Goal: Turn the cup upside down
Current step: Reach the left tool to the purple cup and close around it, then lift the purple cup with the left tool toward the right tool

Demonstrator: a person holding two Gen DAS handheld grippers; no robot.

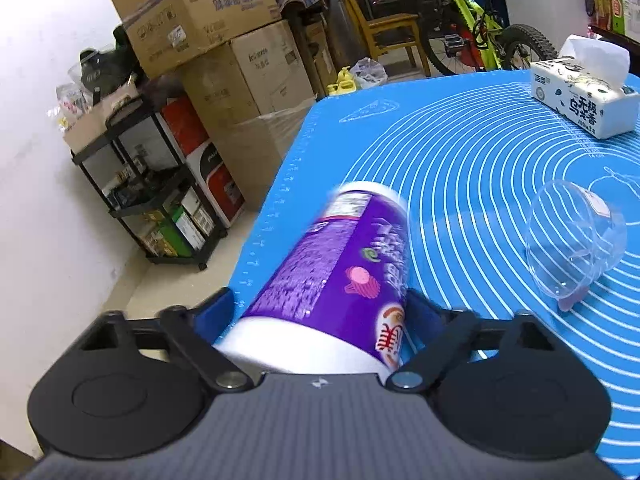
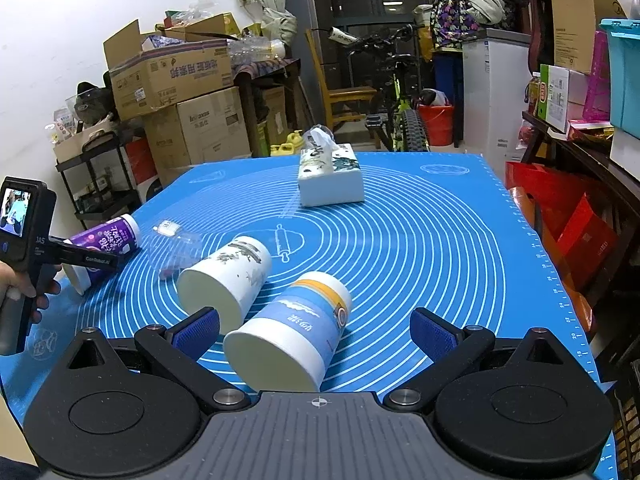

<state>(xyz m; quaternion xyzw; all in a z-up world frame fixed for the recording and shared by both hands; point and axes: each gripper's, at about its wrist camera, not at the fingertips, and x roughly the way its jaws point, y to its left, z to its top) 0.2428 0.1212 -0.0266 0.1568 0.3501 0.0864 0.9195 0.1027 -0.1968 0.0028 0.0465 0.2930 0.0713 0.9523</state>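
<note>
My left gripper is shut on a purple paper cup, held tilted near the left edge of the blue mat, its rim toward the camera. The same cup and left gripper show at the left in the right wrist view. My right gripper is open, its blue pads on either side of a blue and orange cup lying on its side, not touching it. A white cup and a clear plastic cup also lie on their sides.
A tissue pack stands at the far middle of the mat. The clear cup lies right of the purple cup. Cardboard boxes and a black shelf stand left of the table, a bicycle behind it.
</note>
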